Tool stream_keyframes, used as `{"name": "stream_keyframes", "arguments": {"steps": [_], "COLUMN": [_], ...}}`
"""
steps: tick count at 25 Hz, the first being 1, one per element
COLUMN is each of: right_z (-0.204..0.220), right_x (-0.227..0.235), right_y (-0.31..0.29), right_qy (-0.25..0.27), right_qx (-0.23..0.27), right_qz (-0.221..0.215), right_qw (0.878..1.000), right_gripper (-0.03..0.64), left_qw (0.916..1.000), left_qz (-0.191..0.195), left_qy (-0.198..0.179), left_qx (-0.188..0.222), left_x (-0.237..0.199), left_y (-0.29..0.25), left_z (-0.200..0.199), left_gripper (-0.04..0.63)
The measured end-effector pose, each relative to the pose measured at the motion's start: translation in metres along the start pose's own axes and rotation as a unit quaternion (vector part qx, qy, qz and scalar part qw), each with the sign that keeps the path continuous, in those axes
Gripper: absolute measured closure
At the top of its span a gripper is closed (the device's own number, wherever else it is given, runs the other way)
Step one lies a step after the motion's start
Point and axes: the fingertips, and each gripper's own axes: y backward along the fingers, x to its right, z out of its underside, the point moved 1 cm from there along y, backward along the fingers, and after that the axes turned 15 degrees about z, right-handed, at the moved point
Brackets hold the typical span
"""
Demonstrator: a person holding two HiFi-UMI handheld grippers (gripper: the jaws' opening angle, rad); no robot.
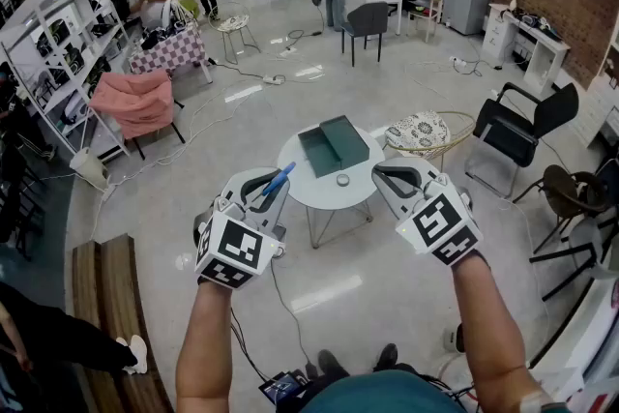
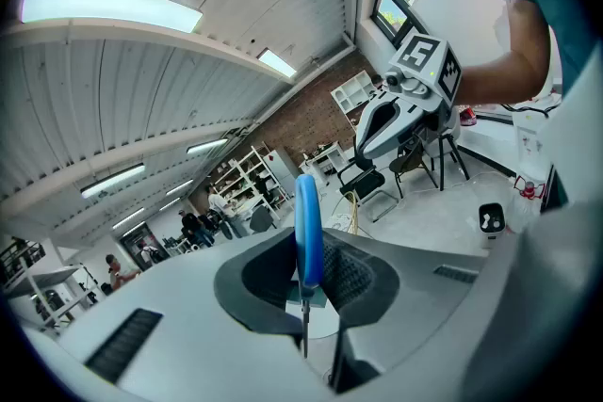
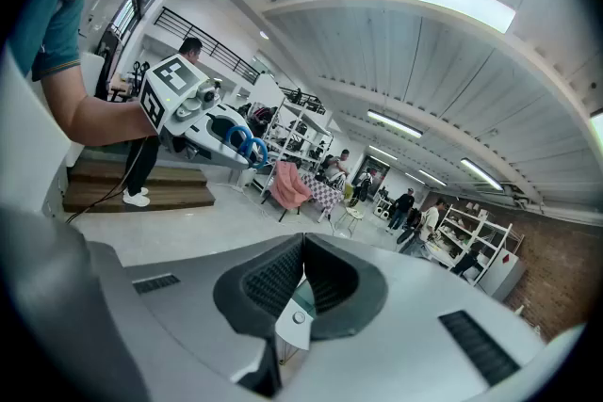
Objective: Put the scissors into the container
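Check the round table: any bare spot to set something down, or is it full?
The container fills the far half of the table. Bare top runs along the near rim, either side of the small round object; the left gripper holding the scissors overlaps its left edge. The container's inside looks empty.

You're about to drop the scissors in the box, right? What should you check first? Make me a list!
1. The scissors gripped in the left tongs: ok.
2. The container open on the table: ok.
3. The scissors above the container: not ok, short of it.
4. The right tongs shut, empty, off to one side: ok.
5. The blades closed: cannot tell.
6. The small round thing apart from the container: ok.
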Motion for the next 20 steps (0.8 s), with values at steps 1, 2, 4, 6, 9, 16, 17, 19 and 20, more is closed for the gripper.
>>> {"name": "stream_keyframes", "arguments": {"steps": [1, 2, 4, 6, 9, 16, 17, 19, 20], "right_z": [0.001, 0.001, 0.001, -0.001, -0.003, -0.028, -0.03, -0.036, -0.039], "right_x": [-0.004, -0.008, -0.014, -0.019, -0.022, -0.032, -0.034, -0.037, -0.038], "right_y": [-0.003, -0.005, -0.01, -0.015, -0.025, -0.022, -0.021, -0.021, -0.022], "right_qy": [0.0, 0.0, 0.0, -0.001, -0.002, -0.022, -0.023, -0.025, -0.026], "right_qx": [0.0, 0.0, -0.001, -0.002, -0.003, 0.002, 0.004, 0.008, 0.009], "right_qz": [0.0, 0.0, 0.001, 0.004, 0.008, 0.009, 0.011, 0.015, 0.017], "right_qw": [1.0, 1.0, 1.0, 1.0, 1.0, 1.0, 1.0, 1.0, 0.999], "right_gripper": [0.58, 0.579, 0.578, 0.58, 0.578, 0.577, 0.577, 0.577, 0.577], "left_qw": [1.0, 1.0, 1.0, 1.0, 1.0, 0.9998, 0.9997, 0.9996, 0.9995], "left_qz": [0.0, 0.001, 0.002, 0.004, 0.007, 0.016, 0.017, 0.019, 0.02], "left_qy": [0.0, 0.001, 0.001, 0.0, -0.002, -0.001, -0.003, -0.006, -0.007], "left_qx": [0.0, 0.0, 0.002, 0.003, 0.006, 0.012, 0.015, 0.019, 0.021], "left_x": [0.0, 0.0, -0.002, -0.005, -0.014, -0.02, -0.019, -0.02, -0.022], "left_y": [0.0, 0.0, 0.002, 0.003, 0.002, 0.021, 0.023, 0.027, 0.028], "left_z": [0.005, 0.009, 0.016, 0.022, 0.028, 0.027, 0.028, 0.029, 0.029], "left_gripper": [0.535, 0.535, 0.535, 0.535, 0.535, 0.535, 0.535, 0.535, 0.535]}}
